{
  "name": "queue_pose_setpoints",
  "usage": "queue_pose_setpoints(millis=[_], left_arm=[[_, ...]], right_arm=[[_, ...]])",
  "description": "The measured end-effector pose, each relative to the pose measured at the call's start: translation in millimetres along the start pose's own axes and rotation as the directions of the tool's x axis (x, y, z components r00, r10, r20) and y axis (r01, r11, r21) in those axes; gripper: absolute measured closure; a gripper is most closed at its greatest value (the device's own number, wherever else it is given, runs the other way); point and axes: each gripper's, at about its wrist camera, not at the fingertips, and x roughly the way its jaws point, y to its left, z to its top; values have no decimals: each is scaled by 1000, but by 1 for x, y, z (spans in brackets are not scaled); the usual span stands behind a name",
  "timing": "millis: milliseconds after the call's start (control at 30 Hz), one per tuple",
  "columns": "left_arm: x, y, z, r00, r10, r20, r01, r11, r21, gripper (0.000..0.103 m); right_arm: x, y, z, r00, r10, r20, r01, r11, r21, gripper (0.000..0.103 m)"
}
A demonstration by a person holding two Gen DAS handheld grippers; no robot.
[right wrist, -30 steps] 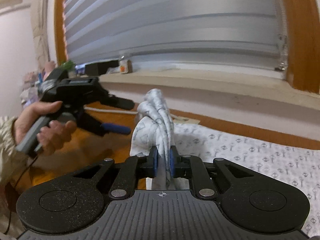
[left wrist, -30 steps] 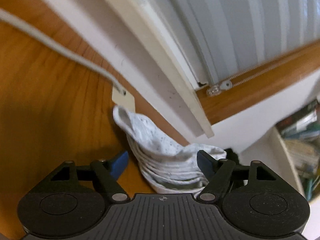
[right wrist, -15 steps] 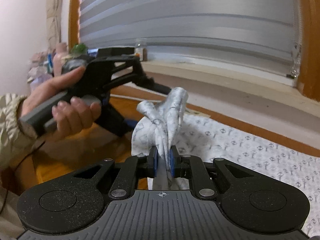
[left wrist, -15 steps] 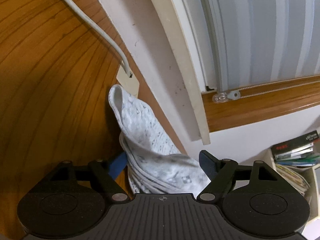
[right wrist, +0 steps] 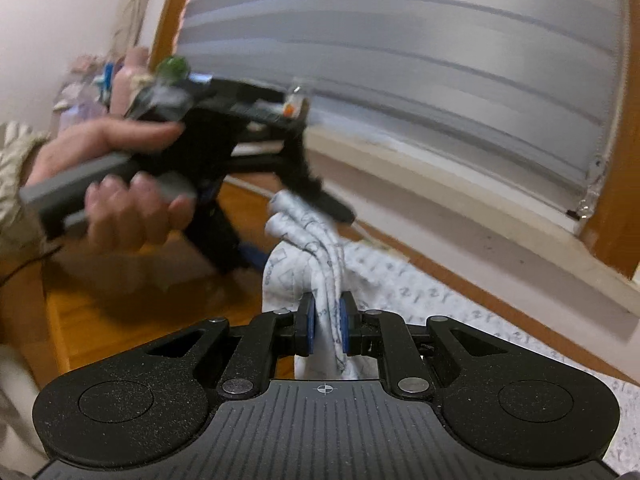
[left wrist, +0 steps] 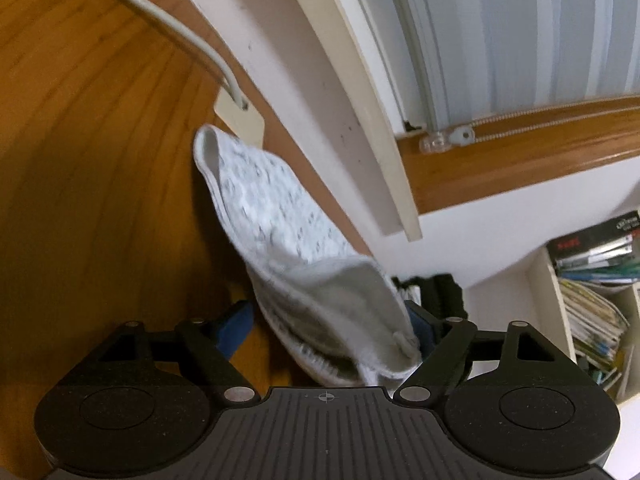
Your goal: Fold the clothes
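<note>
You're looking at a white garment (right wrist: 320, 264) printed with small grey marks, bunched into several rolled folds that stand upright where it is pinched; its other part lies spread flat on the wooden floor beside the wall, and in the left wrist view a plain pale hem (left wrist: 352, 296) hangs loosely

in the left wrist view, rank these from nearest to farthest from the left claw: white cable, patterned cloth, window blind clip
1. patterned cloth: bunched between the open fingers of the left claw, running up and away.
2. white cable: upper left, on the wooden floor beyond the cloth's far end.
3. window blind clip: upper right, on the wooden sill.
</note>
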Motion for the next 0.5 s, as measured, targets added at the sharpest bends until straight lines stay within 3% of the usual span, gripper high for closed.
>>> queue_pose_setpoints(millis=[300,500], left_arm=[[17,-8,-4,1000,21,12,-21,999,34,20],[23,-12,-6,997,71,16,-72,991,109,39]], right_arm=[[-4,2,-2,1000,13,20,-13,1000,-4,89],[-3,6,-4,1000,20,18,-20,1000,-15,89]])
